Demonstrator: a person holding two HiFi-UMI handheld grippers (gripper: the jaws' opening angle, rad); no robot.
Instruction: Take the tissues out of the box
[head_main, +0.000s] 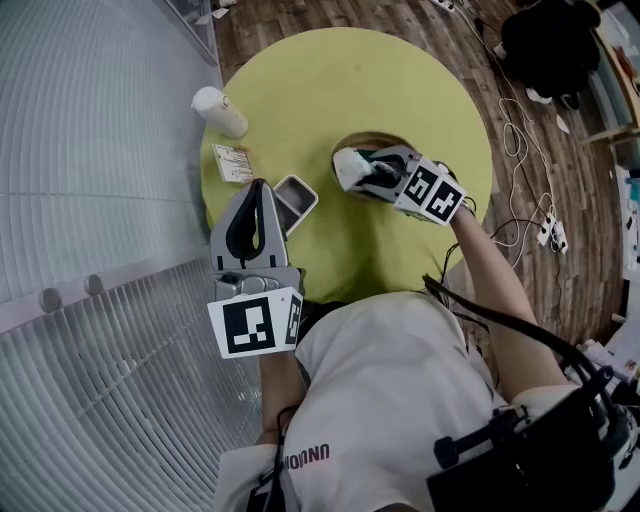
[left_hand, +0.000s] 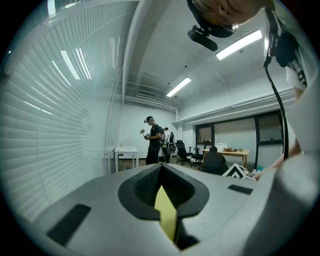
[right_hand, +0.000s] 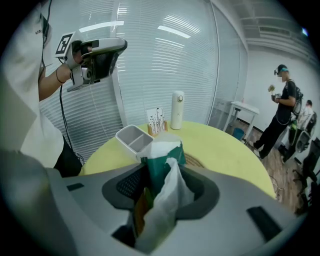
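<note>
Tissues (right_hand: 167, 200) hang from the green box (right_hand: 159, 162), both pinched between your right claw's (head_main: 358, 168) pads over the worktop (head_main: 330, 90) (probably steadying it for a pull). Your left claw (head_main: 259, 190), closed and empty, waits well apart.

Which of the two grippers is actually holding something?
The right gripper, clamped on the green tissue pack; the left gripper is shut and empty.

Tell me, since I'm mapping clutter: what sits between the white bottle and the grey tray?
A small card stand, shown in the head view.
</note>
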